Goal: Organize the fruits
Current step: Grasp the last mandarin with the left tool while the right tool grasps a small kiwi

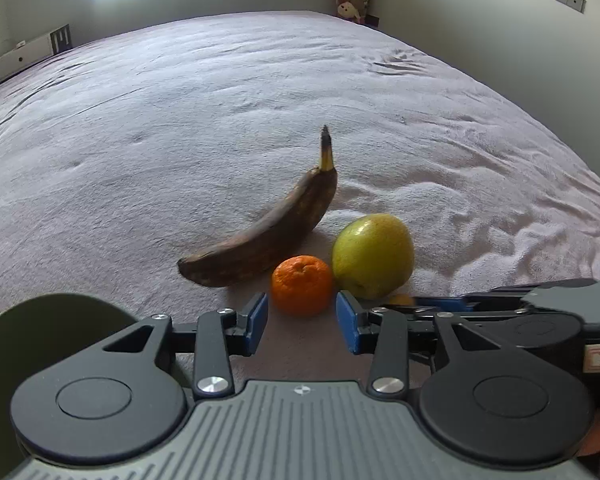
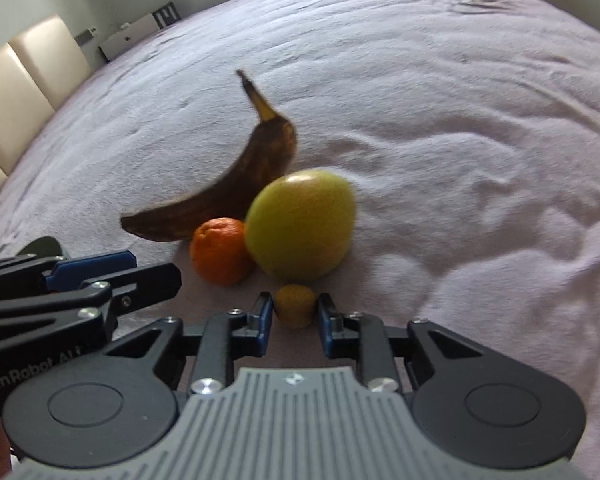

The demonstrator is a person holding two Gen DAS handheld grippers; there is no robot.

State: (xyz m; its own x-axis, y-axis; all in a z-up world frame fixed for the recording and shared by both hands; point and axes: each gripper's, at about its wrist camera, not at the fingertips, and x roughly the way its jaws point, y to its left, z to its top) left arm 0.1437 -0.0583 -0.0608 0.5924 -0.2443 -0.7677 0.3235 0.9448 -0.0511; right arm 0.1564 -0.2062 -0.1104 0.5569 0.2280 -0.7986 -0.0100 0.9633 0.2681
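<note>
- Fruits bunched together on the bed (image 1: 220,120), near its front edge; no bowl or tray seen, end layout can't tell.
- Brown banana (image 1: 268,232) at the back, tangerine (image 1: 302,286) just in front of it, touching or nearly; green apple (image 1: 374,254) right beside the tangerine.
- Small yellow-brown fruit (image 2: 295,305) in front of the apple, closest to the front edge.
- Progress: grouping looks mostly done; small fruit seems to be the piece in hand now.
- Right gripper (image 2: 295,314): pads pressed in on the small fruit, pinching it, fruit on or just off the cover.
- Left gripper (image 1: 302,322): jaws part spread, just short of the tangerine, not touching it, holding nothing.
</note>
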